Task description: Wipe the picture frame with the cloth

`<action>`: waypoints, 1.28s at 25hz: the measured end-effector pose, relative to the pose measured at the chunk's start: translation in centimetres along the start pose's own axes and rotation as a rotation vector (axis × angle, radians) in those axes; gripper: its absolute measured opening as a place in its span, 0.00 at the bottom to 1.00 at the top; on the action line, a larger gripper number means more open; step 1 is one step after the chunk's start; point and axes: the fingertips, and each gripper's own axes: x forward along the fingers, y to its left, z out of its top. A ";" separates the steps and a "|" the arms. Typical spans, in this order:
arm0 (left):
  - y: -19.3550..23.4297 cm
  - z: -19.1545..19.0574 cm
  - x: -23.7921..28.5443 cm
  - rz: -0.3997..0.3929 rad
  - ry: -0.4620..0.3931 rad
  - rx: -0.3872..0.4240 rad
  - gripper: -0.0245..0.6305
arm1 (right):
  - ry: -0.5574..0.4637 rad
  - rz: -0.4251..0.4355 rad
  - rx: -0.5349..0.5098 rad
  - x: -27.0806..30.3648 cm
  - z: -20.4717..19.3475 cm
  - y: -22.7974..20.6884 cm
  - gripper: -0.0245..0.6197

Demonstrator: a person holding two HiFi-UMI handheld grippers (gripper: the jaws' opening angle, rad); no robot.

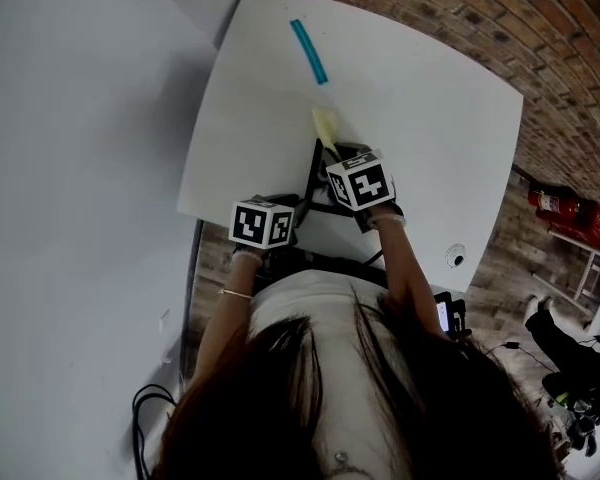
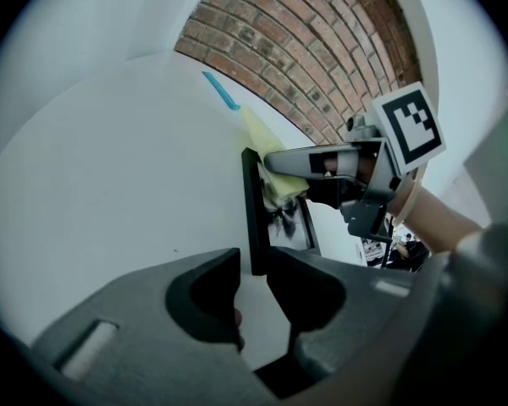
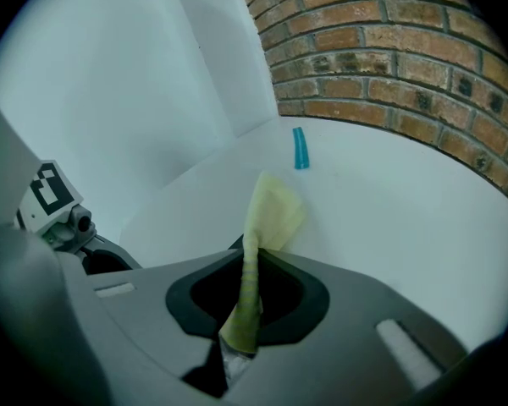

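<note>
The picture frame [image 2: 253, 218] stands upright on the white counter [image 1: 430, 128], close to the counter's near edge and between the two grippers. From the left gripper [image 2: 254, 279] it is seen edge-on: a thin black line that runs straight away from the fingers, with its pictured face turned to the right. The left fingers are closed nearly together on the frame's near lower end, and their tips sit on either side of the black edge, so I judge that this hand is steadying the frame. The right gripper [image 3: 250, 286] has its fingers clamped tight on the bunched lower part of the yellow cloth [image 3: 269, 214], whose loose end fans out beyond the tips. In the left gripper view that cloth lies against the frame's face at its far upper part, just beside the black edge. The wipe therefore depends on one relation: the face lies to the left of the right fingers, and its length runs toward the left gripper, so a stroke would likely travel along the face toward the held end. I count one frame, one cloth, two grippers, and one teal stick [image 1: 308, 51], perhaps a pen, well apart at the counter's far side near the brick wall [image 2: 322, 49].
</note>
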 end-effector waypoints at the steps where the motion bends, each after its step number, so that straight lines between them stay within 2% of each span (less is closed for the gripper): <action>1: 0.0 0.0 0.0 0.000 0.000 0.002 0.19 | 0.000 -0.001 0.003 0.0 0.0 0.0 0.10; 32: 0.0 -0.1 0.1 -0.007 0.014 0.002 0.19 | -0.019 -0.058 0.083 -1.6 -1.0 -2.5 0.10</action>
